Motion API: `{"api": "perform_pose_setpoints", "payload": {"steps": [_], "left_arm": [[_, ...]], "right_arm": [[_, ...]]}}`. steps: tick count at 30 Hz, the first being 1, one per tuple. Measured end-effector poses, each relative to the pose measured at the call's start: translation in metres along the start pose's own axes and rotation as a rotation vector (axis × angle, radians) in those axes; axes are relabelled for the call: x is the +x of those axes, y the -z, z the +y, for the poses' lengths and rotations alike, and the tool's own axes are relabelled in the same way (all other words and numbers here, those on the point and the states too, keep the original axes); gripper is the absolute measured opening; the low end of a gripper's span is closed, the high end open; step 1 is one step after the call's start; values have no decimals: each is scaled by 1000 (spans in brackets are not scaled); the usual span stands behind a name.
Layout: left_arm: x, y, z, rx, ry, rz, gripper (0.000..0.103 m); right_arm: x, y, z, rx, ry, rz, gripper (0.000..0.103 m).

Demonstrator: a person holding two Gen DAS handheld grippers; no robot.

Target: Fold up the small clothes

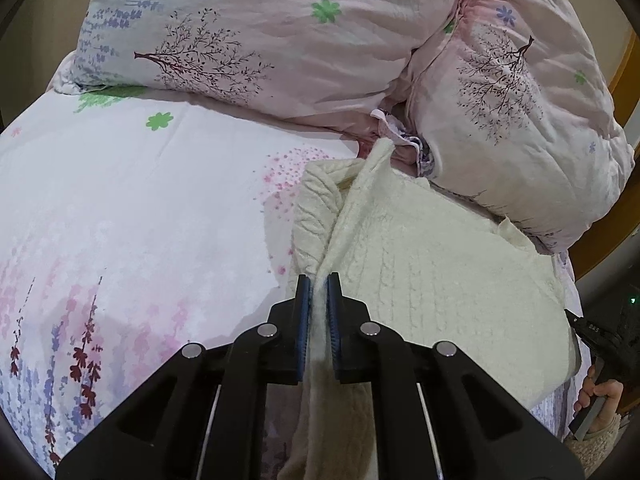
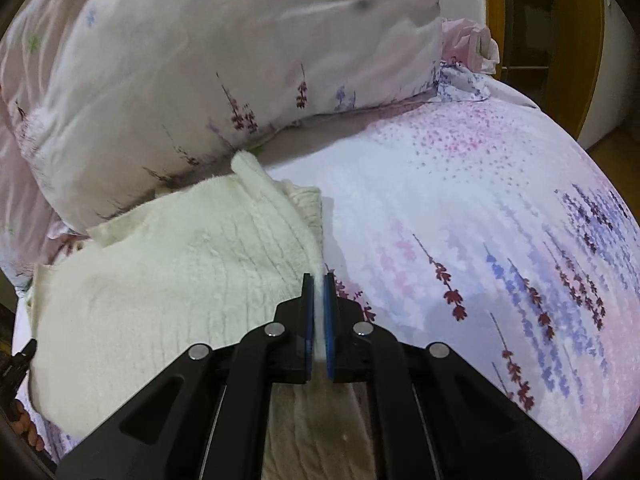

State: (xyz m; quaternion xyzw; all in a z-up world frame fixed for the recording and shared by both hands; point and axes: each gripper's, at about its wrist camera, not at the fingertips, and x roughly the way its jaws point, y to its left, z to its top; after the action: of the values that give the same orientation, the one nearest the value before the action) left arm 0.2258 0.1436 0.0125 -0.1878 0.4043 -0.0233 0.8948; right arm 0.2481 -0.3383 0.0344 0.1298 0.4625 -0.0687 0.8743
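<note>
Lay on bed (image 1: 120,208) by pillows (image 1: 280,32): cream knit (image 1: 432,264), partly folded. Left claw (image 1: 318,292) clamped tight on fabric ridge near one edge; right claw (image 2: 319,288) likewise pinched on opposite edge, pads nearly closed w/ cloth between. Seemed soft, thick, light, floppy, so prob. sagging btw. grips. Best held at edges/corners, both layers together.
</note>
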Motion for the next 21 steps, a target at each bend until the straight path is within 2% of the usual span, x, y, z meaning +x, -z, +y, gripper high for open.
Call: {"api": "perform_pose_setpoints", "payload": {"steps": [4, 9, 10, 11, 17, 21], "left_arm": [[-8, 3, 2, -29, 15, -8, 16], [-20, 20, -4, 0, 37, -15, 16], [-20, 25, -7, 16, 33, -10, 12], [-21, 28, -10, 32, 26, -14, 5], [-38, 31, -9, 47, 31, -45, 4], [-17, 33, 4, 14, 6, 15, 4]], "right_arm": [[-5, 1, 1, -10, -2, -14, 4], [-8, 1, 0, -7, -15, -10, 4], [-7, 1, 1, -9, -13, -11, 4], [-7, 1, 1, -9, -10, -14, 4], [-20, -1, 1, -11, -8, -53, 4], [-4, 3, 1, -21, 15, -3, 5]]}}
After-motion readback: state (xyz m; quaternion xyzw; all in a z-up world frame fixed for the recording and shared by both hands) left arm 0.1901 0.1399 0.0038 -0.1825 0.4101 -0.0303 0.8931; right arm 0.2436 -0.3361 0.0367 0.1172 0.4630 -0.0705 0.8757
